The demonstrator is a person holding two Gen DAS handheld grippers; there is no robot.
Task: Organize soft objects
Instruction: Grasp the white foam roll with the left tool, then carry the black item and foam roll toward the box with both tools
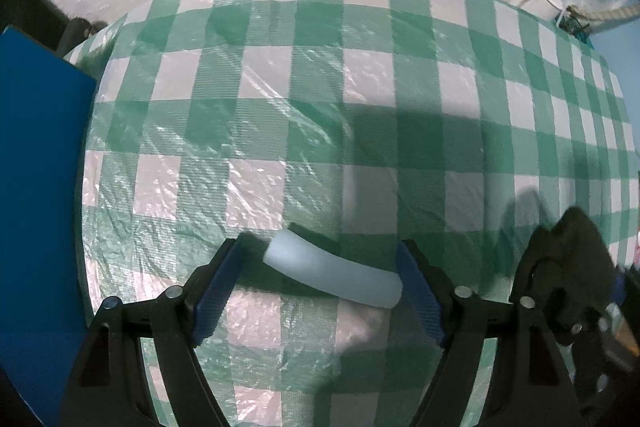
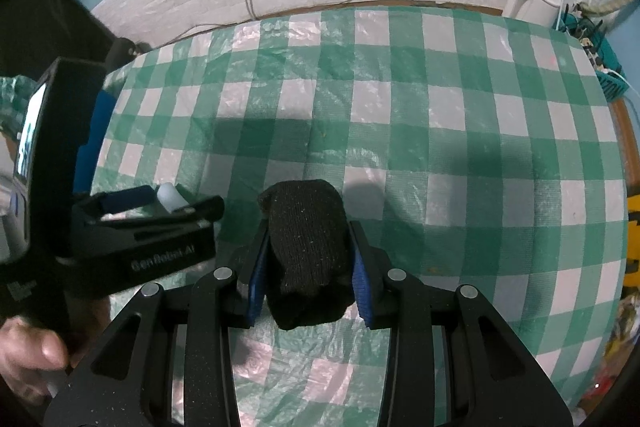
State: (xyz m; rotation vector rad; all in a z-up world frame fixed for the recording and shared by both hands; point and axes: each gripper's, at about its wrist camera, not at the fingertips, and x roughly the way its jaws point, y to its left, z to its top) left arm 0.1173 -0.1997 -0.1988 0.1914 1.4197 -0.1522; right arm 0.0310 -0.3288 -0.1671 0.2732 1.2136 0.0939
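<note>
Black knit sock: your right gripper clamps it for sorting. Pale foam tube, left of it: your left gripper's jaws stand apart, straddling.

A pale blue-white soft tube, short, smooth and slightly curved, lies crosswise between the left gripper's fingers. Its right end touches or nearly touches the right-hand pad; its left end stands clear of the left-hand pad. A black knitted fabric piece, bunched into a rounded lump, sits clamped between the right gripper's fingers, bulging forward past the fingertips.
</note>
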